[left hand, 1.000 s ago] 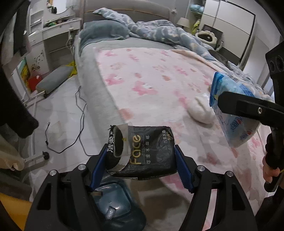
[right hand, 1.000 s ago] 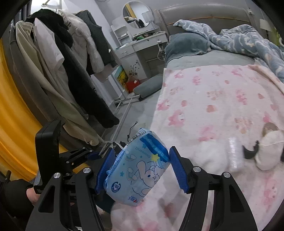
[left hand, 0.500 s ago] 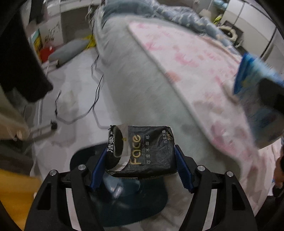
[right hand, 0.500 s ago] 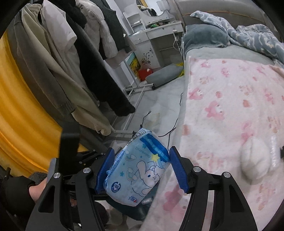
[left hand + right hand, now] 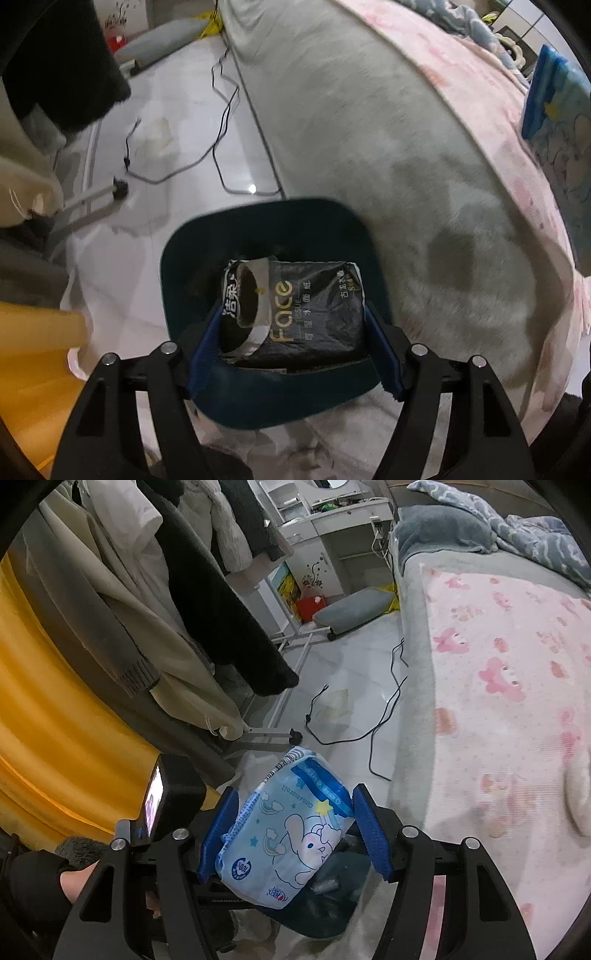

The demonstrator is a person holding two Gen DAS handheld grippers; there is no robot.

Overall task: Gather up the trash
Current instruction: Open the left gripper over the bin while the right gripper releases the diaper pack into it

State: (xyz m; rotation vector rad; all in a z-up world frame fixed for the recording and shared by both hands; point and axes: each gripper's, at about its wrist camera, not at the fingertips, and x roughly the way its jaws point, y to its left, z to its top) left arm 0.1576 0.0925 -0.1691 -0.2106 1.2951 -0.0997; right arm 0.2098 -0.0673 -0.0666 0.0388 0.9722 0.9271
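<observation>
My left gripper point(image 5: 293, 334) is shut on a black tissue pack point(image 5: 295, 306) with "Face" printed on it, its blue pads pressing both sides. It hangs right over the open dark blue trash bin point(image 5: 266, 398) on the floor beside the bed. My right gripper point(image 5: 293, 834) is shut on a light blue tissue pack point(image 5: 291, 830) with a cartoon rabbit. That pack also shows at the right edge of the left wrist view as a blue pack point(image 5: 561, 140). Below the right gripper lies the bin point(image 5: 325, 901), partly hidden by the pack.
The bed with its grey side point(image 5: 369, 129) and pink sheet point(image 5: 509, 686) fills the right. Black cables point(image 5: 221, 110) trail over the pale floor. Coats point(image 5: 155, 602) hang on a rack at the left beside a yellow curtain point(image 5: 55, 716). A gloved hand point(image 5: 40, 878) holds the left gripper.
Both grippers have swung off the bed toward the floor. The left one tipped downward and now hangs over the bin with the black pack; the right followed with the blue pack.
</observation>
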